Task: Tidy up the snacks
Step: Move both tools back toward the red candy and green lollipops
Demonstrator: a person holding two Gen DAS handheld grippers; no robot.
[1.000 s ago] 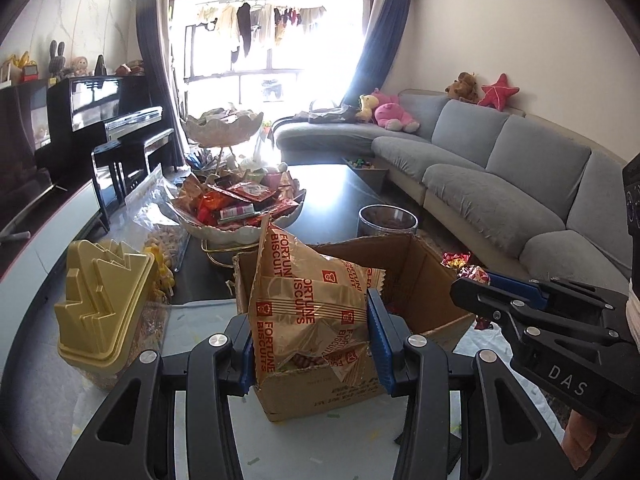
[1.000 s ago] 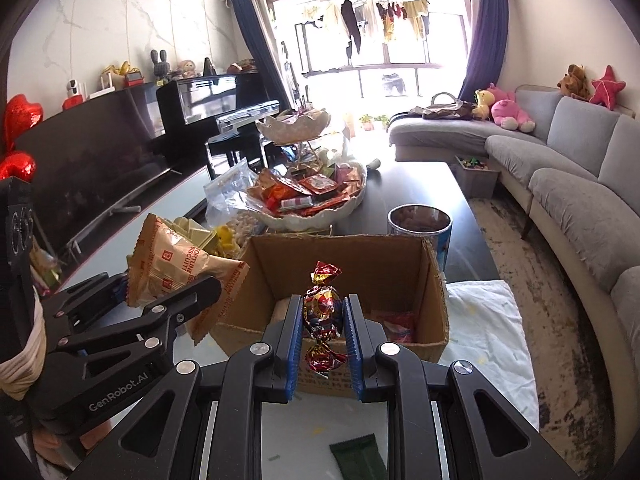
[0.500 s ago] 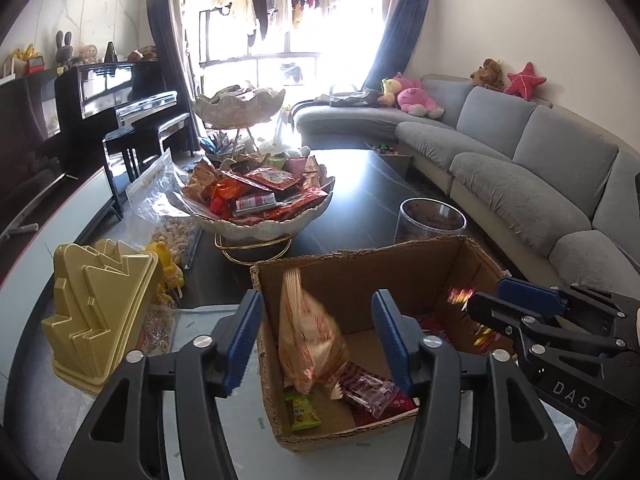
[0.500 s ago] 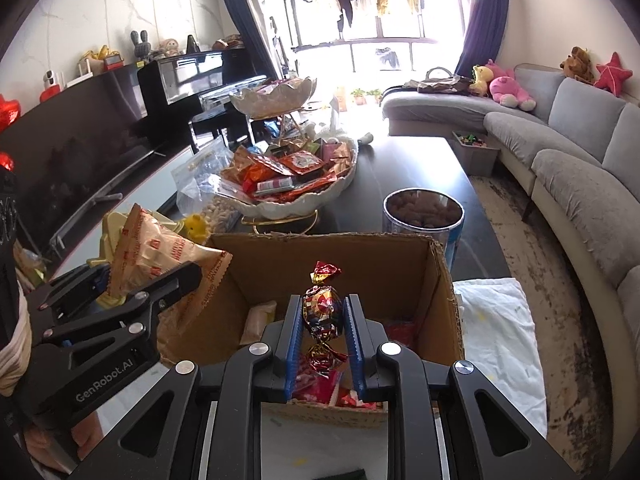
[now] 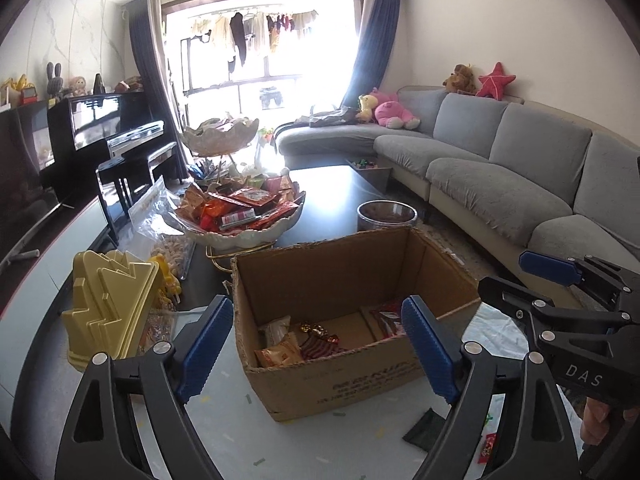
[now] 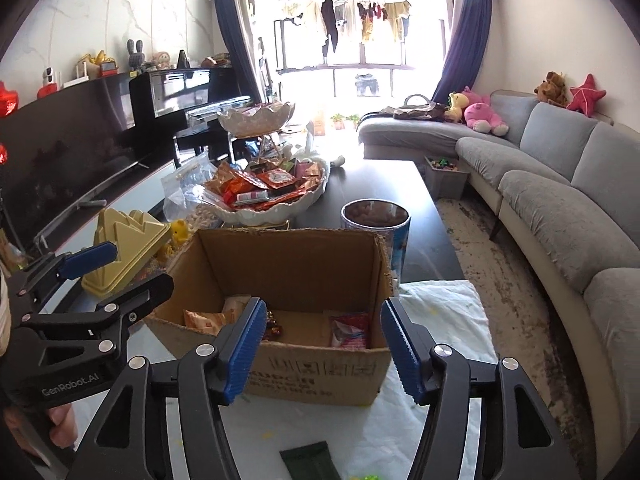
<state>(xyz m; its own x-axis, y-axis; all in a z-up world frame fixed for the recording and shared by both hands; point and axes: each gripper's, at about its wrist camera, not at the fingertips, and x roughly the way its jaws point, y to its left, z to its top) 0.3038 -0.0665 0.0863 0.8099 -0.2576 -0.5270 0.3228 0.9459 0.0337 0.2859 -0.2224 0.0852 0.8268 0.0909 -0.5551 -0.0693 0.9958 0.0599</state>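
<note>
Several snacks already lie on the floor of the cardboard box (image 5: 360,280), among them an orange biscuit pack (image 5: 280,354) and a foil-wrapped candy (image 5: 318,330), but a dark green packet (image 6: 310,462) and a small red wrapper (image 5: 487,446) wait on the white cloth (image 6: 440,320) near its front edge. Your left gripper (image 5: 316,350) and right gripper (image 6: 324,350) both tilt down over the box, jaws opening, nothing between them.

Brown cardboard box (image 5: 352,280) w/ orange, red snack packets (image 5: 280,354) – blue-padded black grippers, grey sofa (image 5: 500,168), gold lid (image 5: 108,308).
</note>
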